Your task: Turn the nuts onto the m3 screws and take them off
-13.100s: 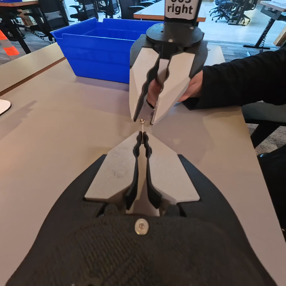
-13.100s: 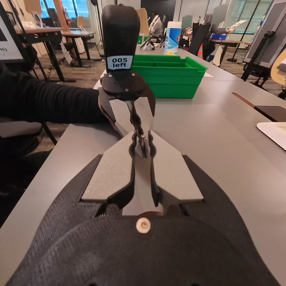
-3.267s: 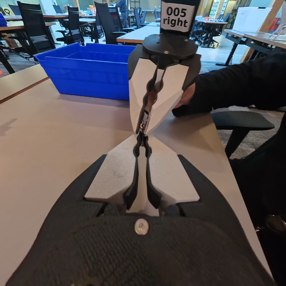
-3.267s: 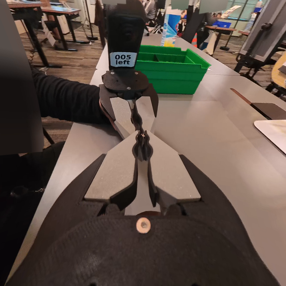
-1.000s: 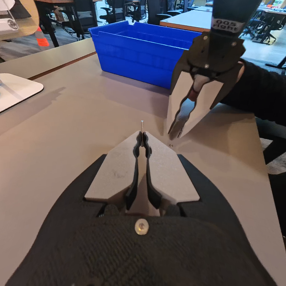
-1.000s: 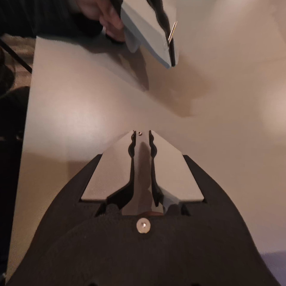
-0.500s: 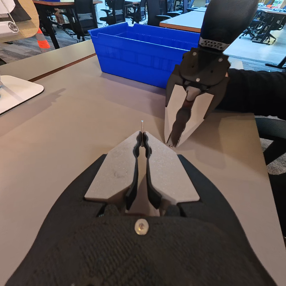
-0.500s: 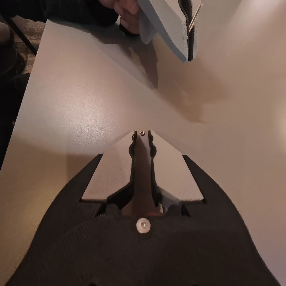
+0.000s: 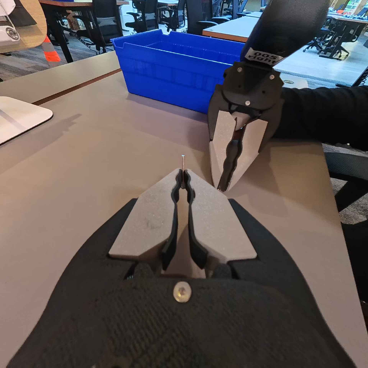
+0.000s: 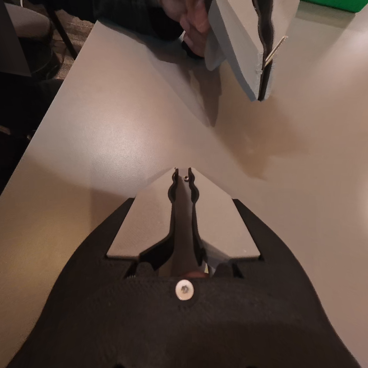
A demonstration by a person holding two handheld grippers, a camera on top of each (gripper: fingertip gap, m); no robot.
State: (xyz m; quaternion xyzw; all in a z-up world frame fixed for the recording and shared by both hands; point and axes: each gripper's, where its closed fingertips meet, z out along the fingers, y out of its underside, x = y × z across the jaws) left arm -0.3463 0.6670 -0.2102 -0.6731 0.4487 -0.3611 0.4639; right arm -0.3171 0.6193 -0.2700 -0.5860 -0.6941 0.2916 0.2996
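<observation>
Between the spread fingers of the right gripper (image 10: 182, 170), the nut (image 10: 186, 178) is lying on the bench (image 10: 119, 129). Lowering squarely and closing gently should be catching its flats. The left gripper (image 9: 183, 172) is pinching the screw (image 9: 182, 163) upright nearby.

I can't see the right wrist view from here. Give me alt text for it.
The right tool points down at a grey table, open, with a small nut lying on the table between its fingertips. At the upper right, the left tool is shut on a thin screw that sticks out sideways, with a hand behind it.
</observation>
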